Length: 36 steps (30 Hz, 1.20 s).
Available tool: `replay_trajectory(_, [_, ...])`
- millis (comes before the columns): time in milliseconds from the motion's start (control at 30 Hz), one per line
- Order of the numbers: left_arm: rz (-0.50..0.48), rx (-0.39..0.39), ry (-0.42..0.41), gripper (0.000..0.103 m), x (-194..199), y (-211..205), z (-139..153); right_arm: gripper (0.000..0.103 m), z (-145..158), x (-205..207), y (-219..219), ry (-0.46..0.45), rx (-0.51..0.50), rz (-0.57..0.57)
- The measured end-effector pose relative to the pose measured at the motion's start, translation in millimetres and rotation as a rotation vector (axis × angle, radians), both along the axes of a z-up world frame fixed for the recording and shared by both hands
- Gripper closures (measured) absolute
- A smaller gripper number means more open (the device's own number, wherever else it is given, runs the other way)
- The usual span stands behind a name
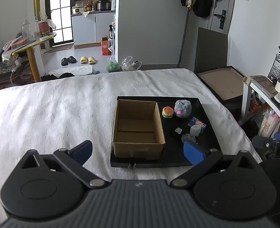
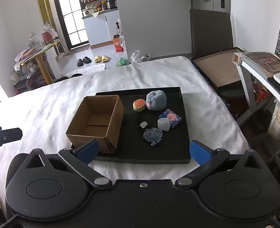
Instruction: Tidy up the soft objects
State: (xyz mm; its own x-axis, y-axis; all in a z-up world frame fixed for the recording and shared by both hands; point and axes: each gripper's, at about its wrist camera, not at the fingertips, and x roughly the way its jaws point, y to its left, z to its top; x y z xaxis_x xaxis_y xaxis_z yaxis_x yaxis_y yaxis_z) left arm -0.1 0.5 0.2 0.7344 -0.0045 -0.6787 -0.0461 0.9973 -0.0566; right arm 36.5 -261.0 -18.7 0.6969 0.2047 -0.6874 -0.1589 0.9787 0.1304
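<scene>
A black tray (image 1: 206, 138) (image 2: 181, 133) lies on the white bed cover. An empty cardboard box (image 1: 138, 129) (image 2: 98, 121) fills its left half. To the right lie a burger toy (image 1: 167, 112) (image 2: 139, 104), a fluffy blue-grey plush (image 1: 182, 108) (image 2: 156, 101), a blue packet (image 1: 197, 123) (image 2: 170, 118), a grey roll (image 1: 195, 130) (image 2: 163, 124), a small dark item with a white patch (image 1: 178, 132) (image 2: 142, 125) and a crumpled blue-grey cloth (image 1: 188, 138) (image 2: 153, 134). My left gripper (image 1: 138, 151) and right gripper (image 2: 143, 152) hover open at the tray's near edge, holding nothing.
The bed cover (image 1: 54, 110) stretches left and beyond the tray. A black-framed board (image 2: 216, 70) leans at the bed's right, beside a desk (image 2: 257, 64) with drawers. Slippers (image 2: 102, 58), bags and a small round table (image 1: 33, 43) stand on the floor beyond.
</scene>
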Motion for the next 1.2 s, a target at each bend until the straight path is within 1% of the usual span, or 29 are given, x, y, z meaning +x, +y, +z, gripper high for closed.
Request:
replay_trajectory(233, [0.014, -0.017, 0.008, 0.002, 0, 8, 1, 0.000, -2, -4, 3, -0.005, -0.019, 0.000])
replay_trajectory(267, [0.014, -0.018, 0.011, 0.002, 1, 10, 1, 0.000, 5, -5, 3, -0.007, -0.019, 0.003])
replay_trajectory(333, [0.016, -0.017, 0.014, 0.002, 2, 14, 2, 0.000, 6, -2, 8, -0.010, -0.027, 0.005])
replay_trajectory(367, [0.009, 0.006, 0.006, 0.002, 2, 6, 1, 0.000, 6, -1, 8, -0.010, -0.029, 0.004])
replay_trajectory(400, [0.007, 0.007, -0.006, 0.002, -2, 4, 3, 0.000, 6, 1, 7, -0.008, -0.027, 0.005])
replay_trajectory(567, [0.012, 0.011, -0.004, 0.002, -3, 6, 3, 0.000, 6, -6, 15, -0.012, -0.037, 0.014])
replay_trajectory(700, [0.009, 0.018, -0.002, 0.002, -3, 5, 3, 0.000, 4, -9, 11, -0.025, -0.015, 0.006])
replay_trajectory(800, [0.005, 0.020, -0.002, 0.002, -4, 5, 4, 0.000, 5, -9, 10, -0.037, -0.028, 0.001])
replay_trajectory(1100, [-0.003, 0.018, 0.003, 0.002, -5, 4, 3, 0.000, 1, -8, 9, -0.016, -0.025, 0.001])
replay_trajectory(1200, [0.000, 0.007, 0.009, 0.002, -4, 5, 3, 0.000, 2, -7, 8, -0.002, -0.004, 0.004])
